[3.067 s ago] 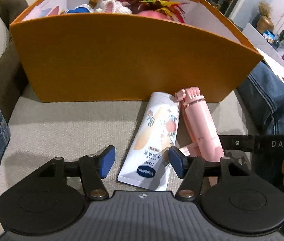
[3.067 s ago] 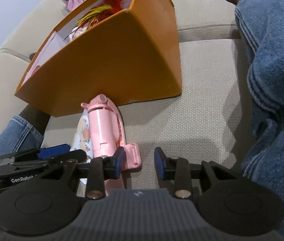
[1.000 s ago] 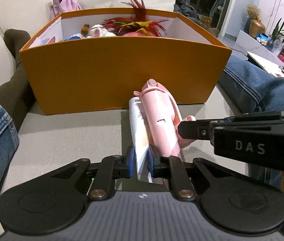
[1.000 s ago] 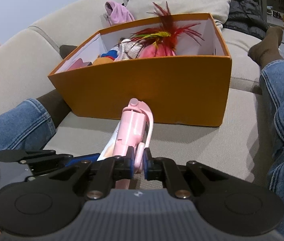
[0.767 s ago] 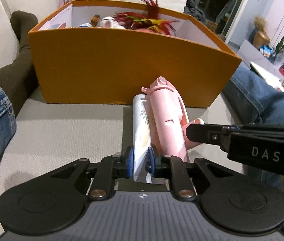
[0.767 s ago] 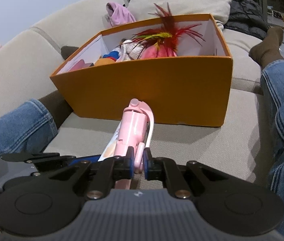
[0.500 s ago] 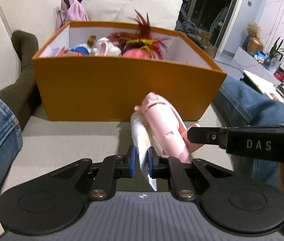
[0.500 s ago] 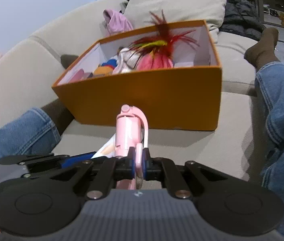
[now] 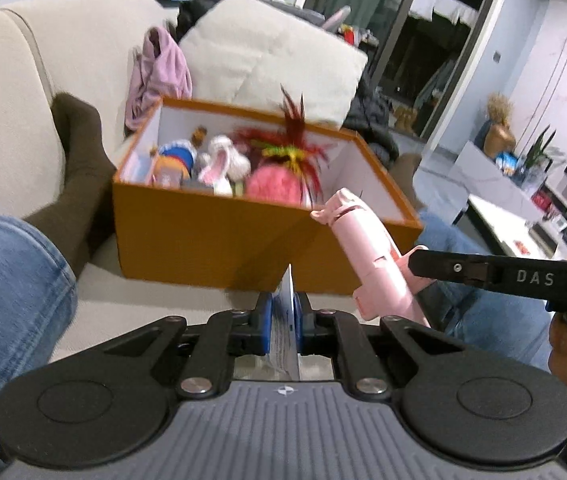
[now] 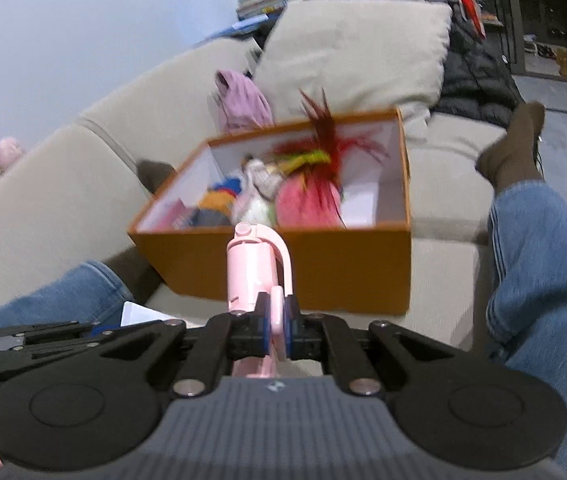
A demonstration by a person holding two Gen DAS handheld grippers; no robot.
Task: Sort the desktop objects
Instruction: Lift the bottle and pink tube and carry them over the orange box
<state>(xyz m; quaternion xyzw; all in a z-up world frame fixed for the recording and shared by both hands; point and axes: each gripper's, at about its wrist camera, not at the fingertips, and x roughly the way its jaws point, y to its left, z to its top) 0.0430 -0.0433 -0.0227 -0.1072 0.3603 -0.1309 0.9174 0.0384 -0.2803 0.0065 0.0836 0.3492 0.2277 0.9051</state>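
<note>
Two tongs (image 9: pixel 283 322) (image 10: pixel 278 326) higher (one item each)

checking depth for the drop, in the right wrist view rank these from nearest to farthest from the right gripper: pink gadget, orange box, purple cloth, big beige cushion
1. pink gadget: clamped in the right gripper, sticking out ahead.
2. orange box: straight ahead on the sofa seat, open top.
3. purple cloth: behind the box's back left corner.
4. big beige cushion: behind the box, upper right; only slightly beyond the cloth, a close call.
</note>
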